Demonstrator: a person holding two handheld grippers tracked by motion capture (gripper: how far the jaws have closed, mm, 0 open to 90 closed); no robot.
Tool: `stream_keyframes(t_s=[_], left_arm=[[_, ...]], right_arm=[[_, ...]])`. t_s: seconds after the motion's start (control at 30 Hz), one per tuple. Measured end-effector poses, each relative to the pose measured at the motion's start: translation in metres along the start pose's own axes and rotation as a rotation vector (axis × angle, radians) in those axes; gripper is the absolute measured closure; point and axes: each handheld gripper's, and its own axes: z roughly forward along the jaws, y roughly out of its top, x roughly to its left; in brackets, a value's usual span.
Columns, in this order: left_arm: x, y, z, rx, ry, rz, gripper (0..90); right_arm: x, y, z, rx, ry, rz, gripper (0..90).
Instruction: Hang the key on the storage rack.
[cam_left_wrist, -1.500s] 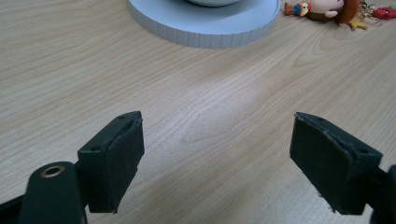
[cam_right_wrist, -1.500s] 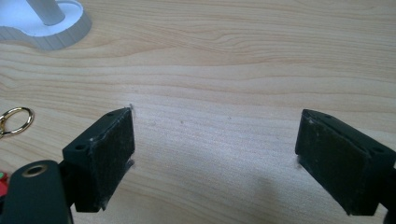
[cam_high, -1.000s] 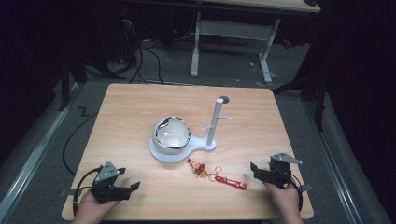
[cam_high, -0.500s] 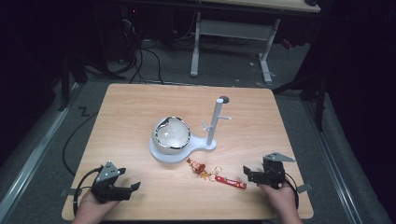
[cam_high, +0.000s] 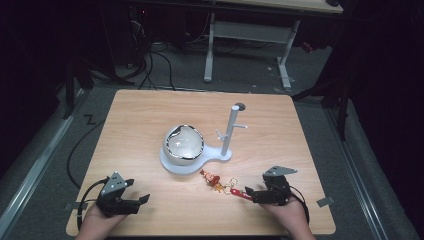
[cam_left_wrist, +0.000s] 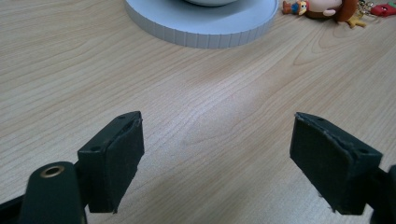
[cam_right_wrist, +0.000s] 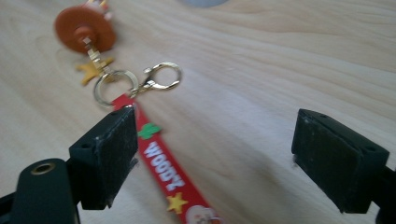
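1. As I hold both grippers low over the counter (cam_high: 145, 120), the white stand (cam_high: 226, 150) with its pegs waits mid-board.
2. My left gripper (cam_high: 131, 202) rests wide open, holding nothing.
3. My right gripper (cam_right_wrist: 205, 154), jaws just narrowed yet open, straddles the red keychain strap (cam_right_wrist: 168, 175); next, I judge, centre and pinch it.

A white stand (cam_high: 192, 161) with a round flat base is seen near the middle of the wooden table (cam_high: 140, 115), and a shiny rounded bowl (cam_high: 184, 143) rests on that base. An upright white post (cam_high: 230, 131) with short side pegs rises from the stand's smaller foot, just beside the bowl. Cables (cam_high: 155, 67) and a grey desk frame (cam_high: 245, 35) are seen on the dark floor beyond the table.
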Motion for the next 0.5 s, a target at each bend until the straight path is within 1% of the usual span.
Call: stream_keyframes(t_s=[0.03, 0.07, 0.1, 0.17, 0.2, 0.23, 0.27, 0.3, 0.37, 0.4, 0.43, 0.47, 0.5], left_arm=[[0.0, 0.0, 0.0, 0.0, 0.0, 0.002, 18.4], [0.0, 0.0, 0.0, 0.0, 0.0, 0.002, 18.4], [-0.001, 0.0, -0.001, 0.0, -0.004, 0.005, 18.4], [-0.001, 0.0, -0.001, -0.001, -0.005, 0.006, 18.4], [-0.001, 0.0, -0.002, -0.005, -0.008, 0.005, 18.4], [-0.001, 0.0, -0.002, -0.005, -0.008, 0.005, 18.4], [-0.001, 0.0, -0.002, -0.007, -0.01, 0.003, 18.4], [-0.001, 0.0, -0.002, -0.008, -0.011, 0.001, 18.4], [-0.001, 0.0, -0.002, -0.007, -0.012, -0.002, 18.4], [-0.001, 0.0, -0.002, -0.007, -0.012, -0.002, 18.4], [-0.002, 0.0, -0.001, 0.0, -0.012, -0.002, 18.4], [-0.002, 0.0, -0.001, 0.0, -0.012, -0.002, 18.4], [-0.002, -0.001, -0.001, 0.005, -0.011, -0.003, 18.4]], right_arm=[[0.004, 0.002, 0.001, 0.018, 0.011, -0.02, 14.2], [0.004, 0.002, 0.001, 0.018, 0.011, -0.02, 14.2], [0.011, 0.007, 0.001, 0.055, 0.019, -0.052, 14.8], [0.013, 0.009, 0.001, 0.065, 0.026, -0.056, 15.0], [0.016, 0.013, 0.001, 0.081, 0.038, -0.079, 15.5], [0.016, 0.013, 0.001, 0.081, 0.038, -0.079, 15.5], [0.02, 0.018, 0.001, 0.112, 0.038, -0.102, 15.5], [0.022, 0.021, 0.001, 0.13, 0.036, -0.116, 15.4], [0.025, 0.026, 0.002, 0.162, 0.039, -0.148, 16.4], [0.025, 0.026, 0.002, 0.162, 0.039, -0.148, 16.4], [0.028, 0.03, 0.004, 0.206, 0.031, -0.18, 19.1], [0.028, 0.03, 0.004, 0.206, 0.031, -0.18, 19.1], [0.029, 0.035, 0.008, 0.26, 0.027, -0.201, 21.6]])
